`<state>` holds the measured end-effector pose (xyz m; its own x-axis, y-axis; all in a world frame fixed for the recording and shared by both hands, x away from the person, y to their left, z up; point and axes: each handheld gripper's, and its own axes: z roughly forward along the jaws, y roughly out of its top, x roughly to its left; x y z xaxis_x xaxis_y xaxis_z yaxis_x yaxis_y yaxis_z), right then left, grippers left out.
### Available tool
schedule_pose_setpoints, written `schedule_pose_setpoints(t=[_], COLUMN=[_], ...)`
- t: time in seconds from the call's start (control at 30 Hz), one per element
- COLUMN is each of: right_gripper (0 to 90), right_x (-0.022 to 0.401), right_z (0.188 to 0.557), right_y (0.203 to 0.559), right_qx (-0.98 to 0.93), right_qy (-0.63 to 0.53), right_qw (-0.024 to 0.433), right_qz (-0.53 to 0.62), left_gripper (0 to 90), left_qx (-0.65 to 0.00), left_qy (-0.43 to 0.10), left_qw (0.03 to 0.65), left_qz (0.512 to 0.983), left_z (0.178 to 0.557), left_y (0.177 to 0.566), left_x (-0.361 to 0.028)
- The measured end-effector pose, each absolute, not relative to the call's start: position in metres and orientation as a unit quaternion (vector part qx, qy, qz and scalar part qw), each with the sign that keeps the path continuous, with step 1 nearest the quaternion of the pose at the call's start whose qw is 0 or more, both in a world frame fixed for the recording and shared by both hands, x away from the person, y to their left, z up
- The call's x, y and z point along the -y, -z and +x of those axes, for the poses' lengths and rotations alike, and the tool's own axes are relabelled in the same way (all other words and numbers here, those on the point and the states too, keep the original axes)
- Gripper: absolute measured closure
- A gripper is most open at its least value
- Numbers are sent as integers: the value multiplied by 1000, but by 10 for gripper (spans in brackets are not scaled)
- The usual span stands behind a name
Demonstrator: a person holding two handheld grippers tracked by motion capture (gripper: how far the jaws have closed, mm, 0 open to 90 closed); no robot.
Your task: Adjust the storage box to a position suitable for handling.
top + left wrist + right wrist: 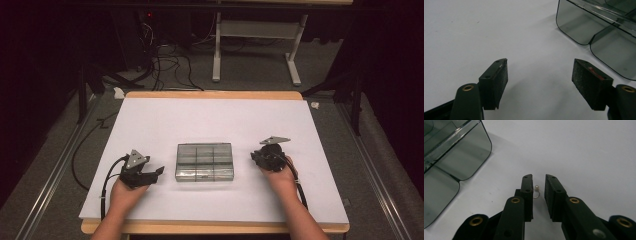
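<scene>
The left gripper (pixel 159 171) rests with jaws spread wide on the white table (pixel 215 120), just left of the clear compartment box (pixel 204 161). Right of the box, the right gripper (pixel 538 185) has its jaws narrowed around a small pearl earring (pixel 536 191) on the table, not visibly pinching it. This looks like the pick-up step; next the jaws must close gently on the earring.

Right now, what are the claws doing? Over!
Left claw wide open, empty. Right claw narrow around a tiny pearl earring, grip unclear. Clear divided box between them. Nothing blocking.

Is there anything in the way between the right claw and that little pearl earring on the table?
Nothing visible. The earring lies on the white table in the gap between the right claw jaws, beside the left jaw; contact unclear. The clear compartment box sits off to one side.
</scene>
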<state>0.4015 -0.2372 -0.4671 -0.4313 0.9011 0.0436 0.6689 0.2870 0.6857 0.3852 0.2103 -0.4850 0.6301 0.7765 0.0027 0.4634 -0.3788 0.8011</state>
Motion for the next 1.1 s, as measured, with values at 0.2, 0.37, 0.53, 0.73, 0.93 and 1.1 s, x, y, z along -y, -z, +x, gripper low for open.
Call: schedule_pose_setpoints(t=[0.2,0.37,0.53,0.73,0.93,1.1], right_gripper=[790,817,860,868,867,867], right_x=[233,233,232,232,237,247], right_z=[408,410,409,408,401,388], right_y=[468,472,472,469,461,454], right_qx=[-782,-783,-788,-790,-790,-788], right_qy=[-321,-314,-308,-309,-314,-317], right_qw=[181,175,178,182,185,187], right_qz=[503,508,502,497,493,493], left_gripper=[295,295,295,295,295,295], left_qx=[-384,-384,-383,-383,-383,-382], left_qy=[-194,-193,-194,-194,-194,-195], left_qw=[404,404,404,404,402,399], left_qz=[808,808,807,808,809,810], left_z=[385,385,385,385,385,385], left_y=[485,485,485,485,485,485], left_x=[-210,-210,-210,-210,-210,-209])
